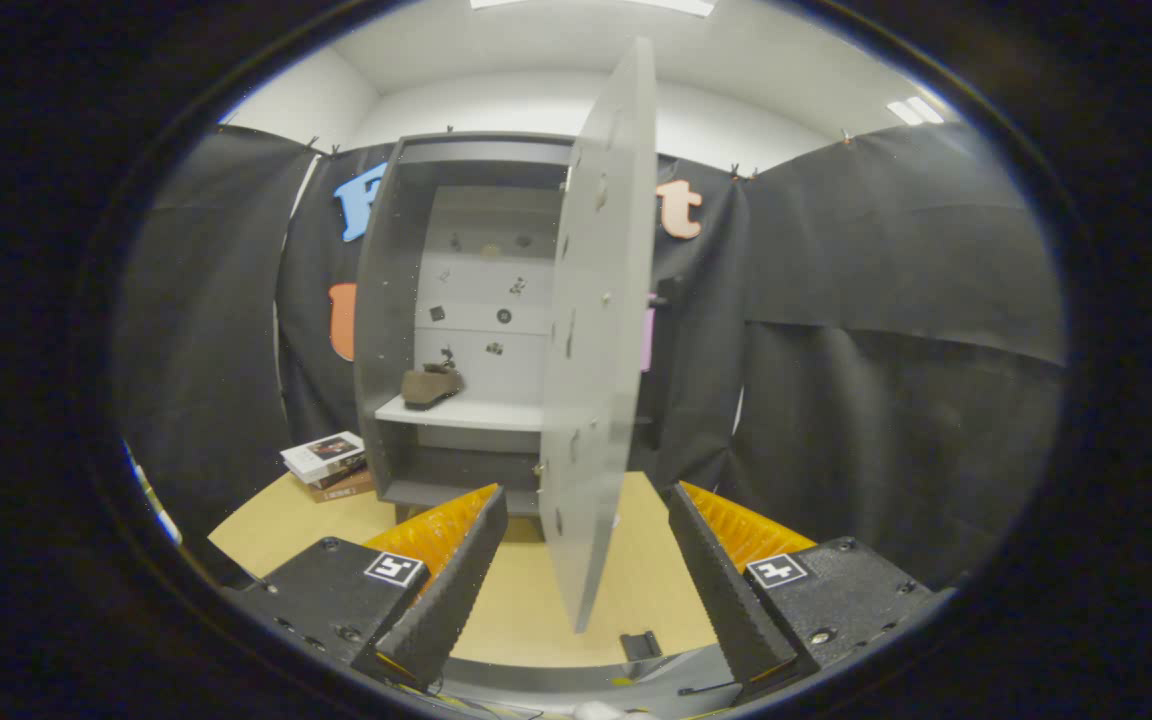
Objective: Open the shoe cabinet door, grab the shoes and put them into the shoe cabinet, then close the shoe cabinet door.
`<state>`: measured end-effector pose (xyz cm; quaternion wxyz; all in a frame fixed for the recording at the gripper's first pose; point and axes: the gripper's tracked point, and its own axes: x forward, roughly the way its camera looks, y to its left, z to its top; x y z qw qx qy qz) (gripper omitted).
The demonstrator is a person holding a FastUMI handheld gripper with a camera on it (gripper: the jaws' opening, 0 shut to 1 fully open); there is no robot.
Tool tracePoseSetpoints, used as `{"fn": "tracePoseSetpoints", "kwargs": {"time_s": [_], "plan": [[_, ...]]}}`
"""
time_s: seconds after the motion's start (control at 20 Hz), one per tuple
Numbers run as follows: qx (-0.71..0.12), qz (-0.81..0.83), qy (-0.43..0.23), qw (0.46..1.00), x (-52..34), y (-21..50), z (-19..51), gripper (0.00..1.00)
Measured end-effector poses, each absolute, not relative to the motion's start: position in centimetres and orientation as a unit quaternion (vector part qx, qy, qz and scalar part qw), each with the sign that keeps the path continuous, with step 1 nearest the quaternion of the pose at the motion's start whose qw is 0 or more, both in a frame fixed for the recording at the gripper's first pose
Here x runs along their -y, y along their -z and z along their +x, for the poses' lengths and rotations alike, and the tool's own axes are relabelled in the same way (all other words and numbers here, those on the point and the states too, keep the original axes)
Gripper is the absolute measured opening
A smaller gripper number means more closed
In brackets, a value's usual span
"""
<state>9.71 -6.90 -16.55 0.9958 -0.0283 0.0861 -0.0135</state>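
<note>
A grey shoe cabinet [391, 300] stands on the wooden table beyond my fingers, its door [596, 330] swung wide open toward me, edge-on. A brown shoe [431, 386] rests on the cabinet's white shelf [476, 412], inside at the left. My gripper [586, 505] is open; the door's lower free edge hangs between its two fingers [456, 570] without either touching it. Nothing is held.
A small stack of books [328, 463] lies on the table left of the cabinet. The light wooden tabletop [526, 600] stretches under the fingers. Black cloth walls [886, 350] close the booth behind and to both sides.
</note>
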Motion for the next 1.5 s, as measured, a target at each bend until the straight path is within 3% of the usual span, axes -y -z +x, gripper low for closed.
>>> {"fn": "tracePoseSetpoints", "kwargs": {"time_s": [0.55,0.8,1.15,1.4,1.5], "plan": [[-0.2,0.012,-0.123,0.972,-11.2,35.2,15.2,1.0],[-0.279,0.022,-0.144,0.949,-15.5,44.3,19.2,1.0],[-0.367,0.028,-0.114,0.923,-16.1,53.1,25.3,1.0],[-0.395,0.053,-0.127,0.908,-17.5,54.8,28.8,0.92],[-0.414,0.065,-0.13,0.898,-17.7,55.4,29.7,0.83]]}}
